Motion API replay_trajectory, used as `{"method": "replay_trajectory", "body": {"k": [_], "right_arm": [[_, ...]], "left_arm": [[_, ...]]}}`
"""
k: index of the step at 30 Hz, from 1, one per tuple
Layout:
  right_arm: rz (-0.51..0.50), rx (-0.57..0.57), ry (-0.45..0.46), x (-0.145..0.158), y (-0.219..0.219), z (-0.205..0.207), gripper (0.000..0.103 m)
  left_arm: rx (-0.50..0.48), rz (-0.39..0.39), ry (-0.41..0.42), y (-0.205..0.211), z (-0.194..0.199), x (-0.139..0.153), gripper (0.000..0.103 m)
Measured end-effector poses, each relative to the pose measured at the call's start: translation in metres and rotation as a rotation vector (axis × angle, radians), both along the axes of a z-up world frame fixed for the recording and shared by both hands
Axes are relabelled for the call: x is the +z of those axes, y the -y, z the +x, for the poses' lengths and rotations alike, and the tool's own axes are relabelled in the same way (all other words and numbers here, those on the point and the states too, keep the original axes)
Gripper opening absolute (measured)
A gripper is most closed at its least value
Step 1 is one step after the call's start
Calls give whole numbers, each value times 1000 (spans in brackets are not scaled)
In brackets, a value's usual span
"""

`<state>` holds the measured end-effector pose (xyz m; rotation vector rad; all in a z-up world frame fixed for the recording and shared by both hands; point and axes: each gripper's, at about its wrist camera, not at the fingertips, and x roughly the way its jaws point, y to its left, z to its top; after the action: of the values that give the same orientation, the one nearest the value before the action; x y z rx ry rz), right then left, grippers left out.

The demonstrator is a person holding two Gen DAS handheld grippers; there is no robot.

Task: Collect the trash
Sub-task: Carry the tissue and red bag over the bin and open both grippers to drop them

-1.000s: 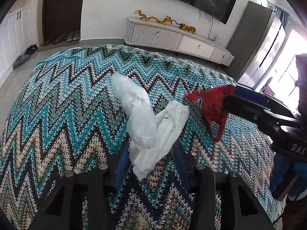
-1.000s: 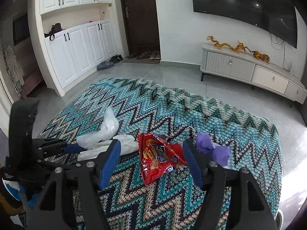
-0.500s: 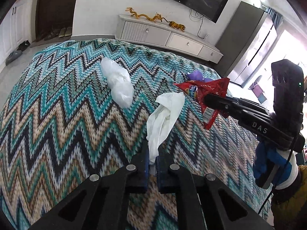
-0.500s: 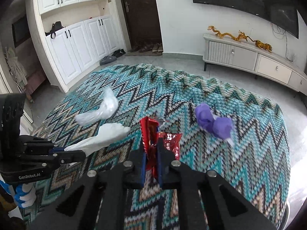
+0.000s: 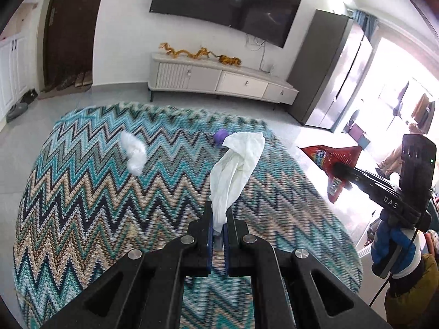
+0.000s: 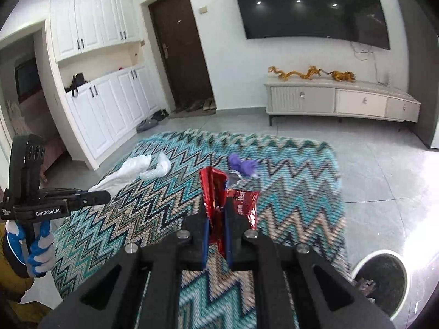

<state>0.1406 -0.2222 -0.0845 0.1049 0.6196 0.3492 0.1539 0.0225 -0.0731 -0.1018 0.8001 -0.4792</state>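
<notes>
Over the zigzag rug (image 5: pixel 82 205), the left gripper (image 5: pixel 218 223) is pinching a white tissue (image 5: pixel 236 167) and the right gripper (image 6: pixel 216 224) is pinching a red snack wrapper (image 6: pixel 216 194), while a clear plastic bag (image 5: pixel 134 150) and purple glove (image 6: pixel 244 166) are lying farther off, and only the right wrist view is showing a bin (image 6: pixel 384 277) beside the rug.

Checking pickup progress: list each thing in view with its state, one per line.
Left claw: shut on white tissue, lifted off rug.
Right claw: shut on red wrapper, lifted.
Clear bag: lying on rug.
Purple glove: lying on rug.
Bin: open, beside rug.
</notes>
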Motion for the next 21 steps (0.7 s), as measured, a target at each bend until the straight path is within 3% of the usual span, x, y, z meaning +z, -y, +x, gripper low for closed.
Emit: {"method": "replay_trajectory", "body": {"k": [9, 21], "right_arm": [[10, -146, 82, 24, 79, -77, 8], [121, -427, 15, -30, 212, -117, 9]], "left_arm": [[-116, 41, 66, 65, -30, 28, 6], [-342, 173, 26, 219, -29, 10, 6]]}}
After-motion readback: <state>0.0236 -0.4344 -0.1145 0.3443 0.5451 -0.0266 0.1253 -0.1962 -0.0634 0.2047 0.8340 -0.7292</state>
